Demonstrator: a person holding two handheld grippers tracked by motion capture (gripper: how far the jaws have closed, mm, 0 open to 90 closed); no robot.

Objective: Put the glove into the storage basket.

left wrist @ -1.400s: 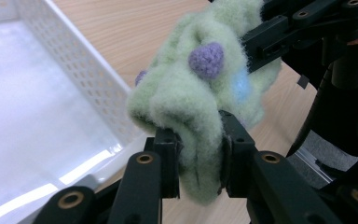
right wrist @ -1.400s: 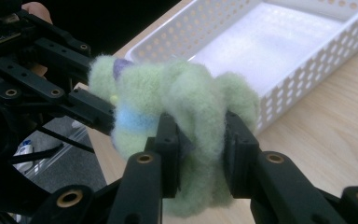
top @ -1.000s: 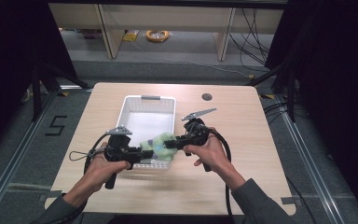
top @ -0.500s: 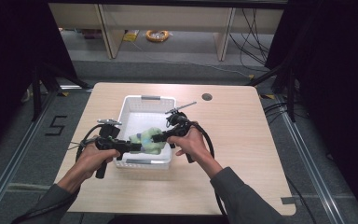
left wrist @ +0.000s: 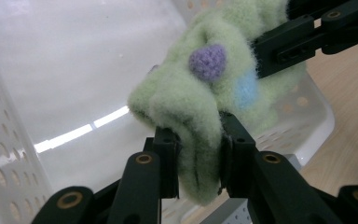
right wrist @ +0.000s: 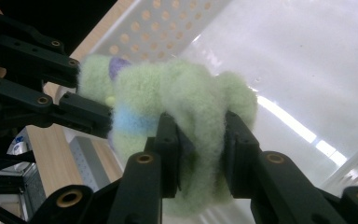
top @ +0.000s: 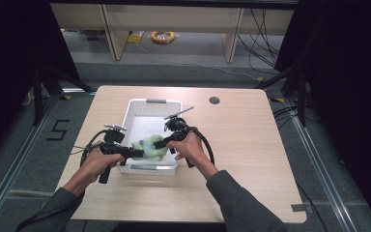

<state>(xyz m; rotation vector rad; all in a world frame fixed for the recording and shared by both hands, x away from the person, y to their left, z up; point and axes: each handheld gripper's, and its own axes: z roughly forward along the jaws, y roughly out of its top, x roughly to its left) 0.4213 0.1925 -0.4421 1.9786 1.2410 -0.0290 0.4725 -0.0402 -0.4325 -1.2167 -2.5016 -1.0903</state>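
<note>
A: Your left claw [left wrist: 198,158] is clamped on a fold of the green fuzzy cloth [left wrist: 200,93]; your right claw [right wrist: 200,154] grips the other end.

B: Where's it sitting?

A: Held between both claws, above the near end of the white basket [top: 140,108] on the worktop [top: 251,145].

B: Handling?

A: Looks light, soft, floppy. It squashes between the jaws, so you'd best bite a thick fold, not a thin edge.

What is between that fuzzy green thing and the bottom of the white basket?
Nothing visible. Both grippers, left and right, pinch the green fuzzy cloth over the white basket, whose floor beneath looks bare.
</note>
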